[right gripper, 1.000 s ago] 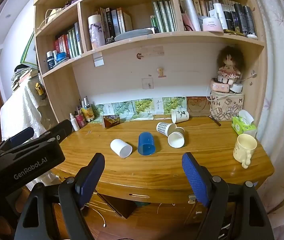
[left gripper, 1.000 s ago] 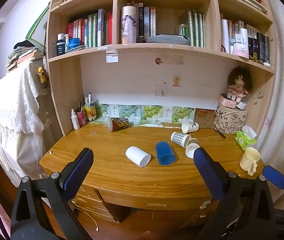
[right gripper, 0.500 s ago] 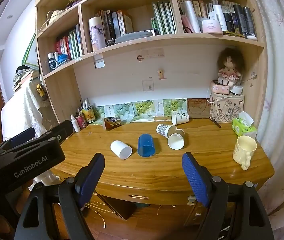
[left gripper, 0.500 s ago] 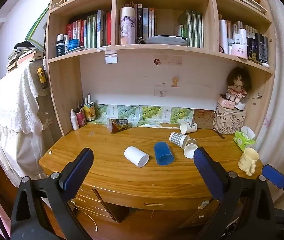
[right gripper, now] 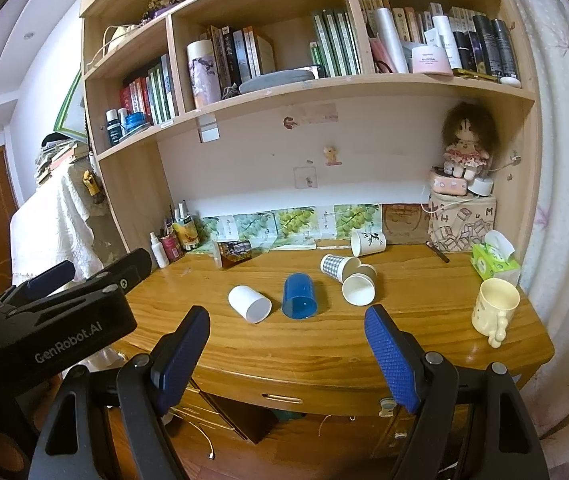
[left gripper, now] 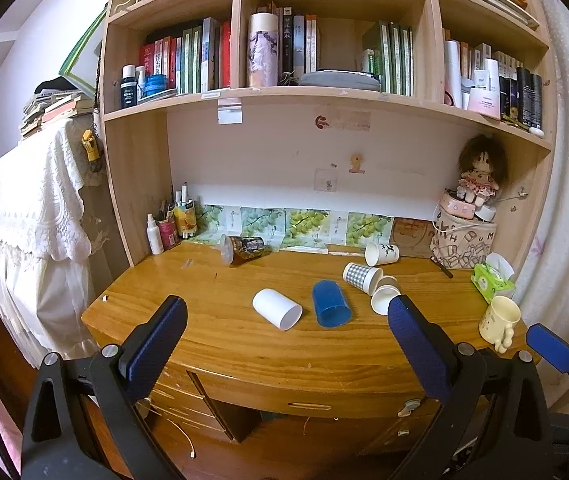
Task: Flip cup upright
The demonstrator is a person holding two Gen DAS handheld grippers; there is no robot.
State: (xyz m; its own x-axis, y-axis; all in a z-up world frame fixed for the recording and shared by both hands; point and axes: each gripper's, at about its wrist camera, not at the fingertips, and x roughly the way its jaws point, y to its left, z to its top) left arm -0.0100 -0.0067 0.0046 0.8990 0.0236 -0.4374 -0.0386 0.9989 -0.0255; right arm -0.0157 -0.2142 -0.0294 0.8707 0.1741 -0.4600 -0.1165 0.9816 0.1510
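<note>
Several cups lie on their sides on the wooden desk point(left gripper: 212, 340): a white cup point(left gripper: 276, 308) point(right gripper: 249, 304), a blue cup point(left gripper: 330, 303) point(right gripper: 299, 295), a checked paper cup point(left gripper: 360, 276) point(right gripper: 334, 267), a plain paper cup point(left gripper: 382, 296) point(right gripper: 359, 290), a printed paper cup point(left gripper: 381, 253) point(right gripper: 367, 242) and a dark cup point(left gripper: 244, 248) point(right gripper: 234, 254) at the back. My left gripper point(left gripper: 284, 316) and right gripper point(right gripper: 286, 326) are both open and empty, held in front of the desk's near edge, well short of the cups.
A cream mug point(left gripper: 499, 322) point(right gripper: 494, 308) stands upright at the desk's right end, beside a green tissue pack point(right gripper: 494, 262). Bottles and pens point(left gripper: 168, 228) stand at the back left, a patterned box with a doll point(right gripper: 462, 220) at the back right. Shelves of books overhang the desk.
Both views have shifted only slightly; the cups have not moved and both grippers stay open.
</note>
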